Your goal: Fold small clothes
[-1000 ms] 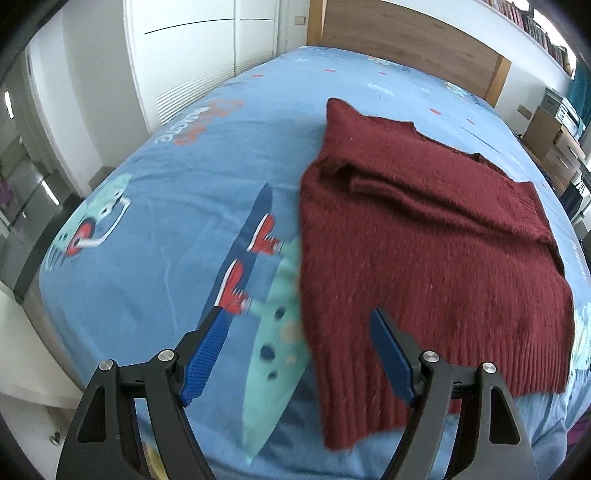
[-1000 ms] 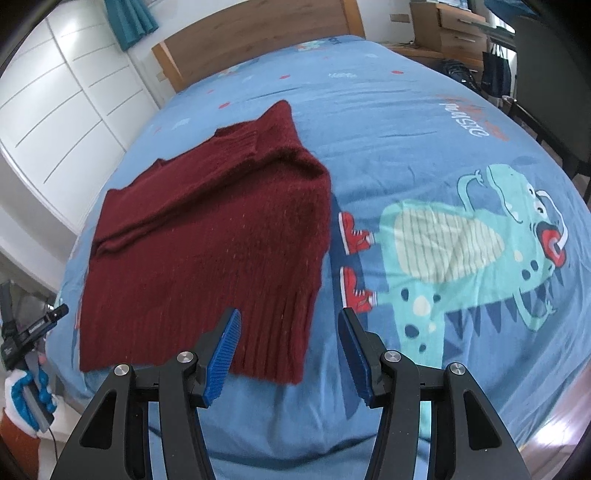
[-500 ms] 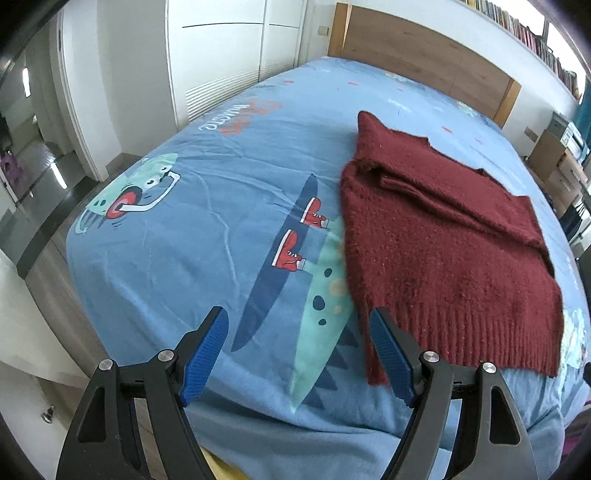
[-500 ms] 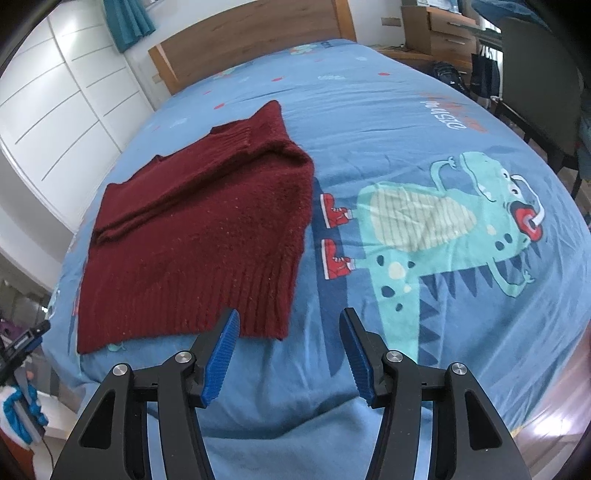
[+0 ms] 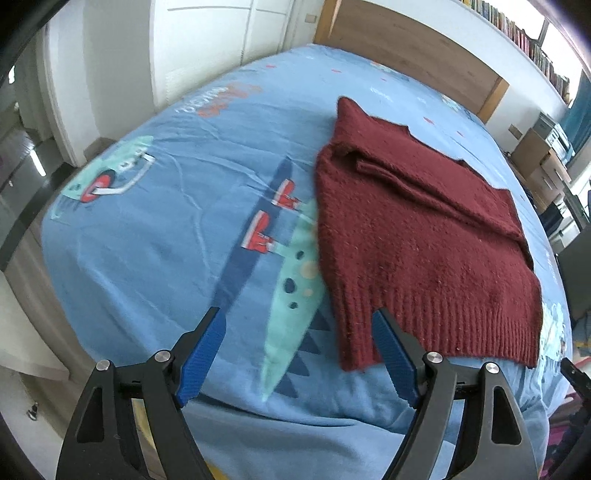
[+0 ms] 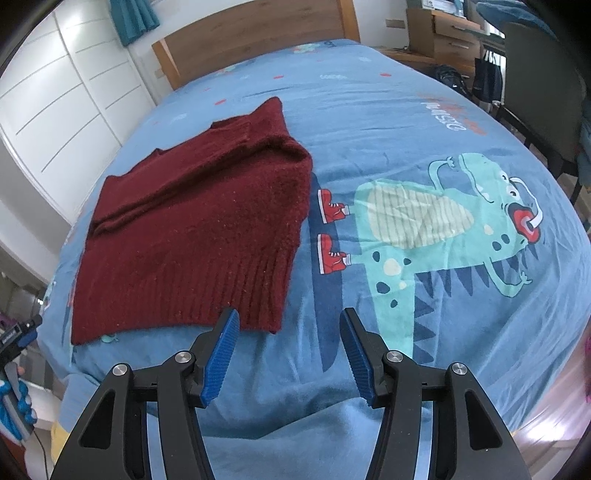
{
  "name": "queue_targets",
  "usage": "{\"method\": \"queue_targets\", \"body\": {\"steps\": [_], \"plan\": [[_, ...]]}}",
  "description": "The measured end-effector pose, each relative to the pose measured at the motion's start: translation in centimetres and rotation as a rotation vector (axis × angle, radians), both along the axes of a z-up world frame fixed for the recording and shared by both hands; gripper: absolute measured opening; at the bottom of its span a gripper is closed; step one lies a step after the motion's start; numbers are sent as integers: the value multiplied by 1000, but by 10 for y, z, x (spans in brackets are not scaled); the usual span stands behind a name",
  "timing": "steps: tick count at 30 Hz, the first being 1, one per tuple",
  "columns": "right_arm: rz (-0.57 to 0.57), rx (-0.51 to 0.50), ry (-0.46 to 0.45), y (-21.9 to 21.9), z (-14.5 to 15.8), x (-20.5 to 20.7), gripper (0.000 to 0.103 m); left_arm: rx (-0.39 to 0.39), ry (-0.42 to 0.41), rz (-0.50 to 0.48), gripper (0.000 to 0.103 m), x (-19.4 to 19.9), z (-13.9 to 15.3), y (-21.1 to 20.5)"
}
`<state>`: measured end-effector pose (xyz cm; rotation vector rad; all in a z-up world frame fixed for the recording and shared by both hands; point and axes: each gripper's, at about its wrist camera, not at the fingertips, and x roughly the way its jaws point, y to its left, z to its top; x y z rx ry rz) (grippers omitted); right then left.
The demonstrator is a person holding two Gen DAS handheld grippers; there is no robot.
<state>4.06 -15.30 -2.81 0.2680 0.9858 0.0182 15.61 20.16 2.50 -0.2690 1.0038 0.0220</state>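
Observation:
A dark red knitted sweater point(image 5: 417, 236) lies folded flat on the blue bed, ribbed hem toward me; it also shows in the right wrist view point(image 6: 192, 229). My left gripper point(image 5: 299, 354) is open and empty, held above the bed's near edge, its right finger over the hem's near left corner. My right gripper point(image 6: 290, 352) is open and empty, just in front of the hem's right corner, not touching it.
The blue sheet point(image 5: 166, 221) carries a dinosaur print point(image 6: 443, 229). A wooden headboard point(image 6: 255, 37) is at the far end. White wardrobe doors point(image 6: 55, 103) stand on one side, a dark chair point(image 6: 539, 81) and drawers point(image 6: 443, 33) on the other.
Both grippers first pulled back from the sweater toward the bed's near edge. The left one has since come forward again to the hem corner. Both stayed open; the sweater has not moved.

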Motion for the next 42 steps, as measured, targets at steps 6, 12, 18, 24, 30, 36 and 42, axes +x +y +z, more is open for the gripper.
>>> {"method": "queue_targets", "body": {"steps": [6, 12, 18, 24, 30, 36, 42], "plan": [[-5, 23, 42, -5, -20, 20, 58, -31, 43, -47, 77, 18, -17, -19], [34, 42, 74, 4, -35, 45, 58, -75, 108, -76, 77, 34, -40, -33], [66, 57, 113, 12, -49, 63, 58, -135, 159, -86, 77, 41, -58, -34], [104, 101, 152, 14, -63, 75, 58, -255, 166, -111, 76, 46, -63, -24], [147, 147, 171, 16, -69, 80, 60, -346, 164, -119, 75, 47, -65, -11], [193, 208, 186, 20, -75, 83, 60, -430, 163, -155, 73, 51, -65, -7], [217, 248, 188, 24, -77, 83, 60, -490, 162, -163, 71, 58, -65, -2]]}}
